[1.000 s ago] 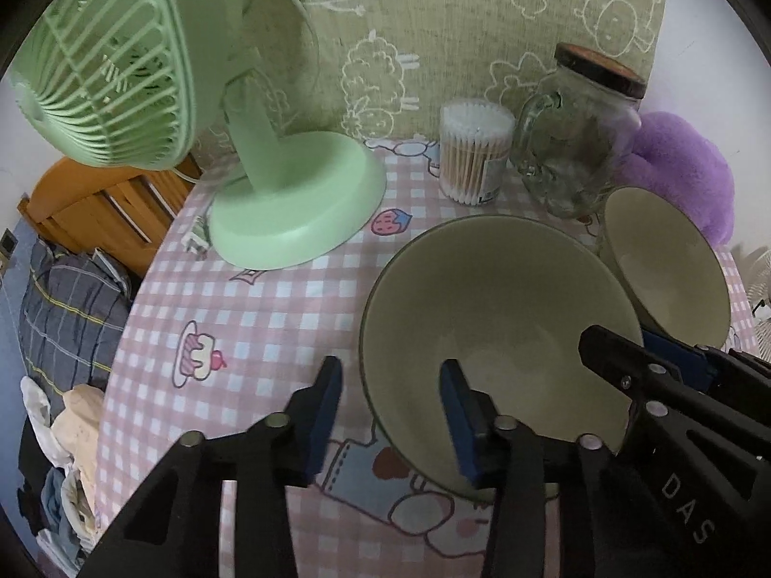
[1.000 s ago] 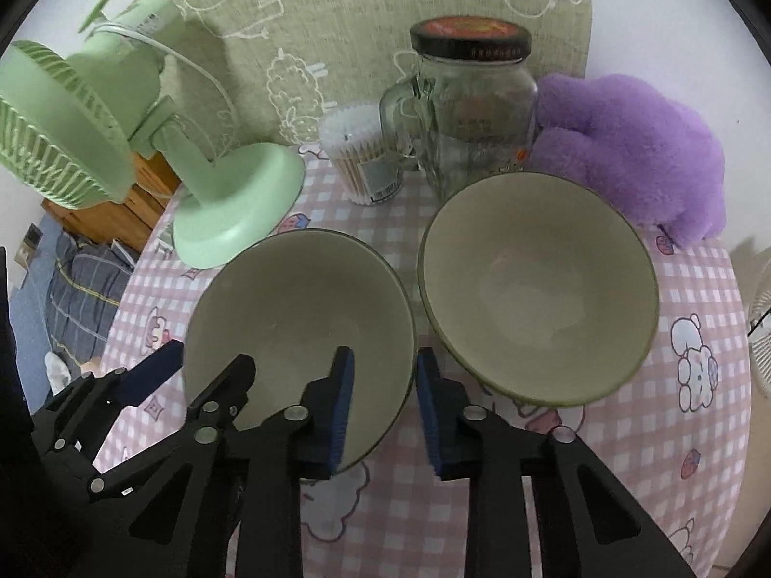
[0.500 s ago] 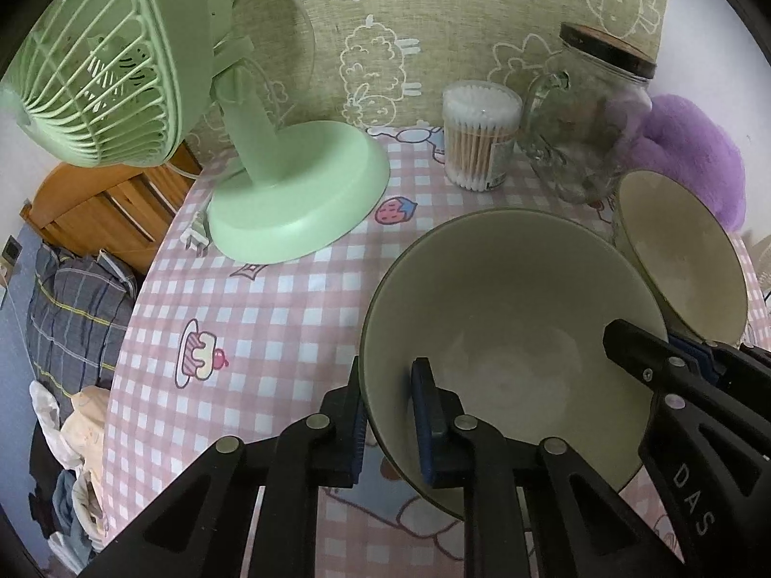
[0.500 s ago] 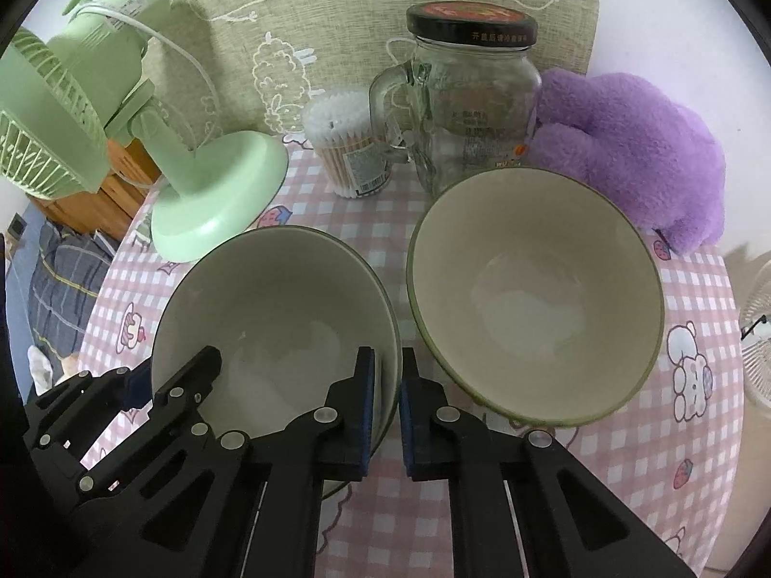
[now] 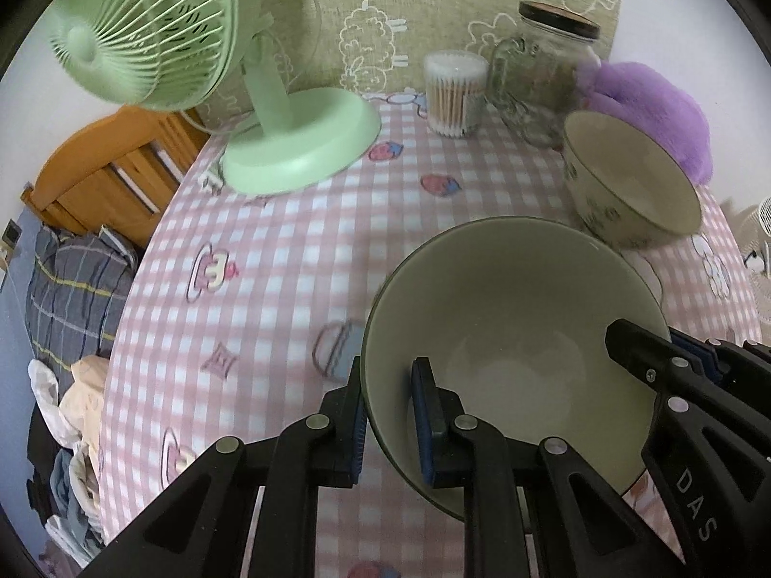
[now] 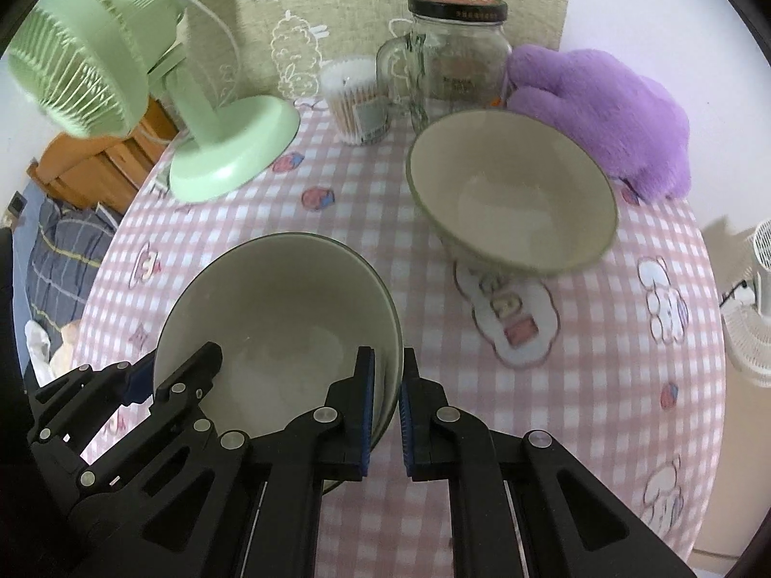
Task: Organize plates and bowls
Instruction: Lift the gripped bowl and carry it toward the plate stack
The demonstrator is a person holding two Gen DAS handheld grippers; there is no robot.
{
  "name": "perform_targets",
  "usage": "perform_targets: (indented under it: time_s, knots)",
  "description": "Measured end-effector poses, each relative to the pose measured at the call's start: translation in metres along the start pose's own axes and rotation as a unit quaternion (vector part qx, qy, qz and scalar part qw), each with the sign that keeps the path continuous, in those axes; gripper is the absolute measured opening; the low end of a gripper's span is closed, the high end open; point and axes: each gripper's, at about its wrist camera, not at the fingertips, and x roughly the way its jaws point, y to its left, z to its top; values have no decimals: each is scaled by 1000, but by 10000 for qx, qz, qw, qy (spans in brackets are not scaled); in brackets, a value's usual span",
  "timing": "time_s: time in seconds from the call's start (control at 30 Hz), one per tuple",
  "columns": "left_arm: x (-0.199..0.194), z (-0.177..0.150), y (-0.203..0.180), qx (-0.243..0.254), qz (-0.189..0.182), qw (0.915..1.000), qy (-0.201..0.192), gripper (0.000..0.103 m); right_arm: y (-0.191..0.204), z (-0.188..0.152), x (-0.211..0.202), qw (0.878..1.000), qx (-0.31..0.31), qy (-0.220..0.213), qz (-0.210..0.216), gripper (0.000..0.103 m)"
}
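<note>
Both wrist fisheyes look steeply down along their tongs, close over the desk [image 5: 270, 221], sharing the near bowl [image 5: 511, 337] at lower frame and the fan [image 6: 96, 58] upper left.

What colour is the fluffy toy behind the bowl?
Purple. The plush toy shows best in the right wrist view, just behind the far bowl.

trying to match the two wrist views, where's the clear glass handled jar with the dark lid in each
Left wrist: clear glass jar with dark lid upper right, just right of the cotton swab tub.
Right wrist: jar top centre, just right of the same tub.
Shared landmark: purple plush toy to its right.
</note>
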Motion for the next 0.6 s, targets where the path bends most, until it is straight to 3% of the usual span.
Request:
perform_targets:
  time_s: [0.23, 0.6]
  knots:
    - [-4, -15, 0, -9, -29, 10000, 36, 15, 3, -23, -7, 9999, 5, 138, -37, 12]
    - [-3, -12, -5, 99, 40, 9999, -39, 15, 2, -11, 1, 9998, 4, 98, -175, 14]
